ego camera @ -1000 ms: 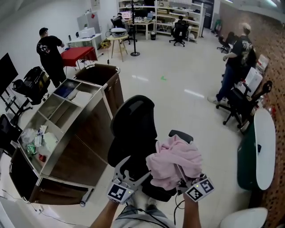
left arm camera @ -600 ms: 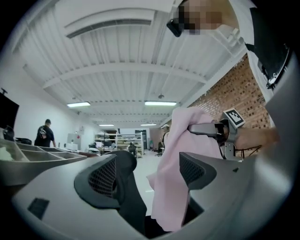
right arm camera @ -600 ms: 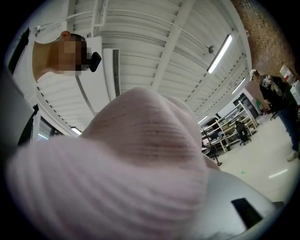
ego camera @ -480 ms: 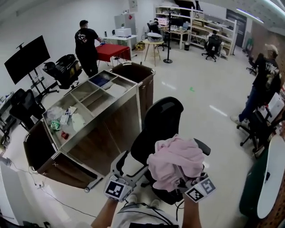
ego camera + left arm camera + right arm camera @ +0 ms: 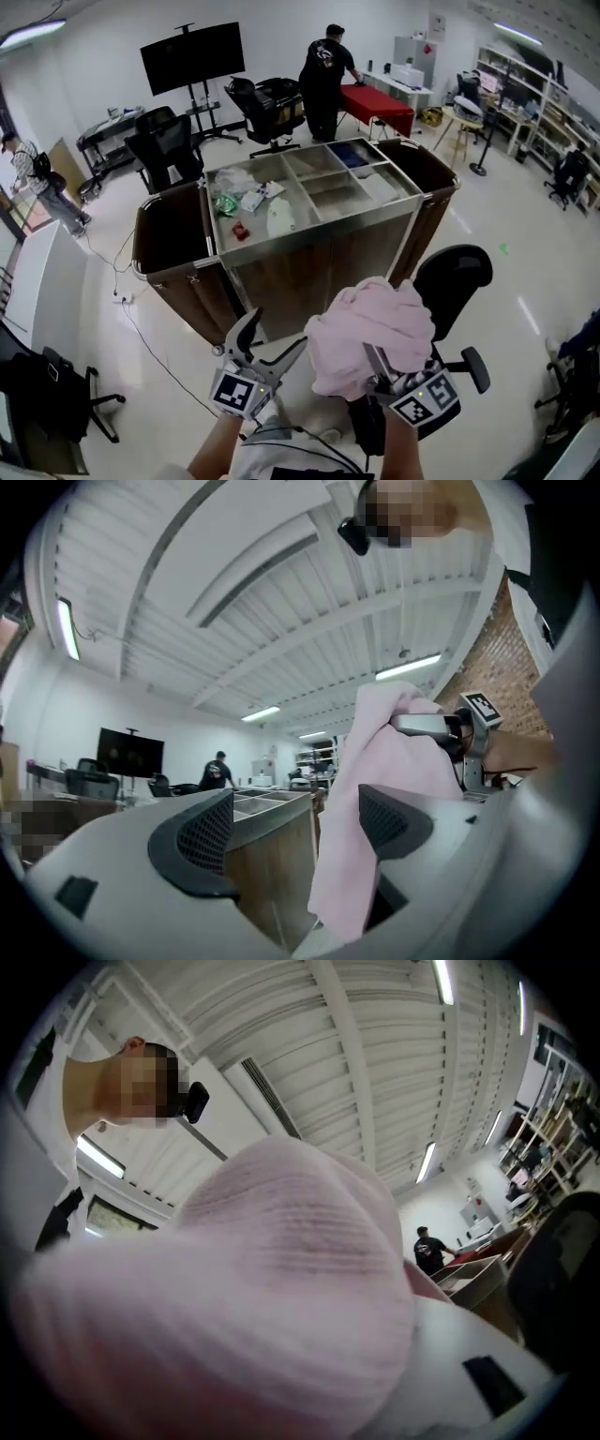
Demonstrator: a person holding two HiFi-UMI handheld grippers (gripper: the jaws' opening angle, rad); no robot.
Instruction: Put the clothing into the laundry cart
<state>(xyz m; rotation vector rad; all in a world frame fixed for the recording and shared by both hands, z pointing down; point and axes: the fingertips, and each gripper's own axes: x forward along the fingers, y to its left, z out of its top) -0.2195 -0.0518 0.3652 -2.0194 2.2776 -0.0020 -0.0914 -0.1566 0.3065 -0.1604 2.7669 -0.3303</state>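
Office: cart (image 5: 319, 267) trays hold scraps (image 5: 236, 202); right tongs (image 5: 379, 364) clamp clothing (image 5: 370, 323); left tongs (image 5: 277, 330) apart.

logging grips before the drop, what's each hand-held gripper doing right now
Left hand-held gripper: open, holding nothing.
Right hand-held gripper: closed on the pink garment.

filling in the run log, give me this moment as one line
phase: carrying | right gripper: shut on pink garment | left gripper: jaws apart, gripping nothing | laundry cart: ahead, garment not in
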